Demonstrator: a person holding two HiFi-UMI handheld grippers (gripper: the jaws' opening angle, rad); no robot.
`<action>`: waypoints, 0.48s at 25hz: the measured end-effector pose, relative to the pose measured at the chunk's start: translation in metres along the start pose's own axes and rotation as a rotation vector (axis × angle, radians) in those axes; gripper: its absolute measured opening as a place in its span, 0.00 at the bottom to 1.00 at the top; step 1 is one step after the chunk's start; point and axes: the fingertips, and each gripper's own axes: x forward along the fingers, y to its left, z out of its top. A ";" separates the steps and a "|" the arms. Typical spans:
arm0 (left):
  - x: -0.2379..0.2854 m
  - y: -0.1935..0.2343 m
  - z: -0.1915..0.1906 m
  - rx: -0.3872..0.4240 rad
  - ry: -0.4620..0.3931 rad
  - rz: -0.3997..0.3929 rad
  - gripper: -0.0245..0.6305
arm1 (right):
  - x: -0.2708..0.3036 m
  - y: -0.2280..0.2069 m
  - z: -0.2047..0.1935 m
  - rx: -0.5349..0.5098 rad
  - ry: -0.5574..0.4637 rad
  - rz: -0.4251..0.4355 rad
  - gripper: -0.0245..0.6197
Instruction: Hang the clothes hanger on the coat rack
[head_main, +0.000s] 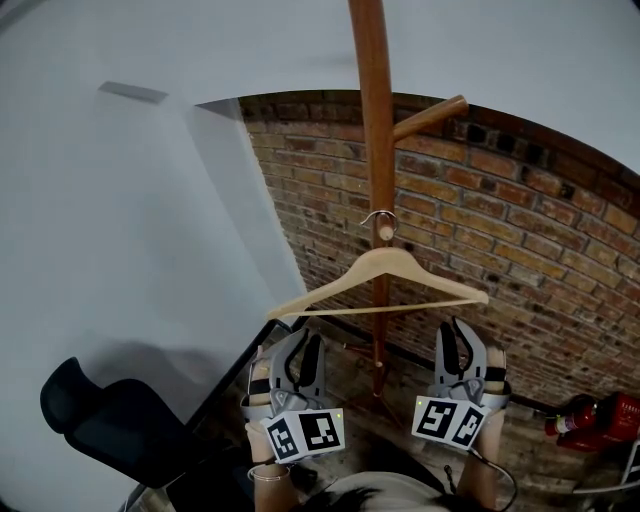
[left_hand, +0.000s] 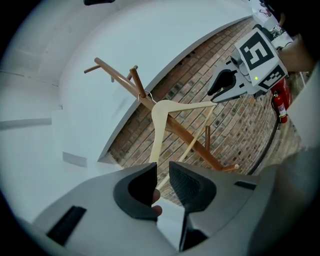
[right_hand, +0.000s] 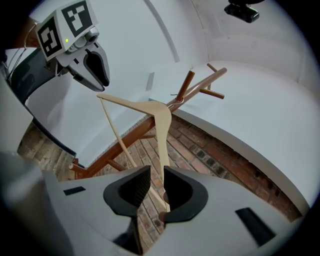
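Observation:
A pale wooden hanger (head_main: 385, 262) hangs by its metal hook (head_main: 380, 214) from a low peg on the brown coat rack pole (head_main: 377, 130). My left gripper (head_main: 296, 338) sits at the hanger's left end and my right gripper (head_main: 457, 328) at its right end. In the left gripper view the hanger (left_hand: 159, 125) runs down into the left gripper (left_hand: 163, 167), lying against one jaw with a gap beside it. In the right gripper view the hanger (right_hand: 162, 120) enters the right gripper (right_hand: 157, 172) the same way, touching only one jaw. Both stand partly open.
A brick wall (head_main: 520, 230) stands behind the rack and a white wall (head_main: 130, 250) to the left. A black chair (head_main: 110, 410) is at the lower left. A red fire extinguisher (head_main: 600, 415) lies at the lower right. Higher pegs (head_main: 430, 115) branch off the pole.

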 end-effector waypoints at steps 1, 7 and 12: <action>-0.003 -0.001 -0.001 -0.001 0.001 -0.002 0.17 | -0.003 0.002 0.000 -0.002 0.002 0.001 0.19; -0.019 -0.003 -0.006 -0.005 -0.004 -0.008 0.17 | -0.017 0.009 0.007 -0.005 0.002 0.005 0.19; -0.035 0.001 -0.012 -0.020 -0.006 0.001 0.15 | -0.031 0.016 0.016 -0.004 -0.004 0.004 0.19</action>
